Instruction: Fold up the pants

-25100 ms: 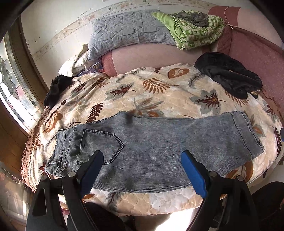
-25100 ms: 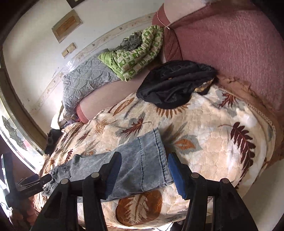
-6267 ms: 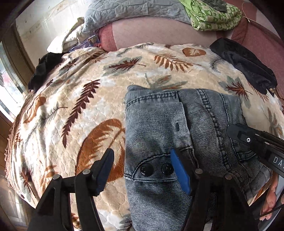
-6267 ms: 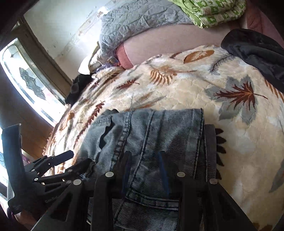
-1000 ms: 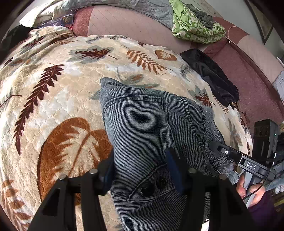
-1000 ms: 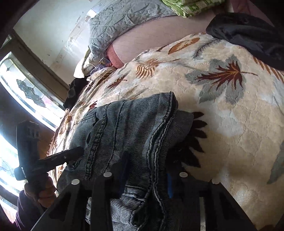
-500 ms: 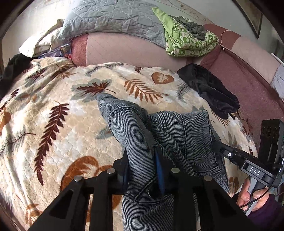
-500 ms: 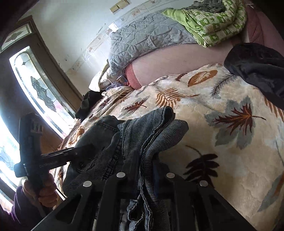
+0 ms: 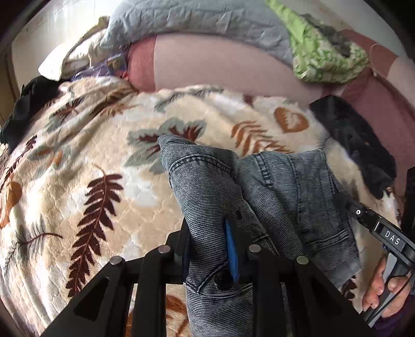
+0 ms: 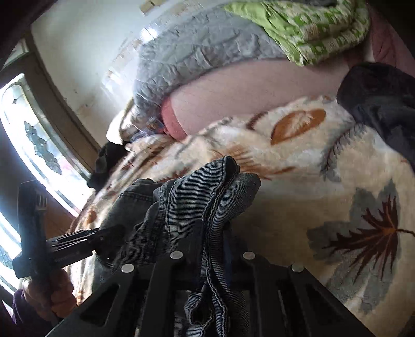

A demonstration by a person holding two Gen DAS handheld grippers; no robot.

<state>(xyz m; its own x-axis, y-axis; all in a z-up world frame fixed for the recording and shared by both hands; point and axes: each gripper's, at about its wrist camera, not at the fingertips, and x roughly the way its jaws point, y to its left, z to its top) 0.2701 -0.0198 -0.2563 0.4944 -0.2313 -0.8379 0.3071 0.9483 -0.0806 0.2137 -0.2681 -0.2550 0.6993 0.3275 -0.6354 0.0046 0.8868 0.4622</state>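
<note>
The folded grey-blue denim pants [image 9: 285, 186] are bunched and lifted off the leaf-print bedspread [image 9: 90, 155]. My left gripper [image 9: 207, 233] is shut on the button end of the pants, its blue pad pressed into the denim. In the right wrist view, my right gripper [image 10: 212, 248] has the seamed edge of the pants [image 10: 186, 202] pinched between its pads, and its jaws are opening slightly. Each tool shows in the other's view: the right gripper [image 9: 376, 228] in a hand [image 9: 381, 287], and the left gripper [image 10: 77, 241] at the pants' left side.
A black garment [image 9: 358, 145] lies at the bed's right, near the pink headboard cushion [image 9: 220, 70]. A grey quilt [image 9: 194, 20] and a green patterned blanket [image 9: 324, 59] are piled behind. A dark cloth [image 9: 28, 103] sits at the far left by the window [image 10: 26, 155].
Both grippers closed on the pants, which lay flat a second ago, then lifted them into a bunch and carried them farther over the bed.
</note>
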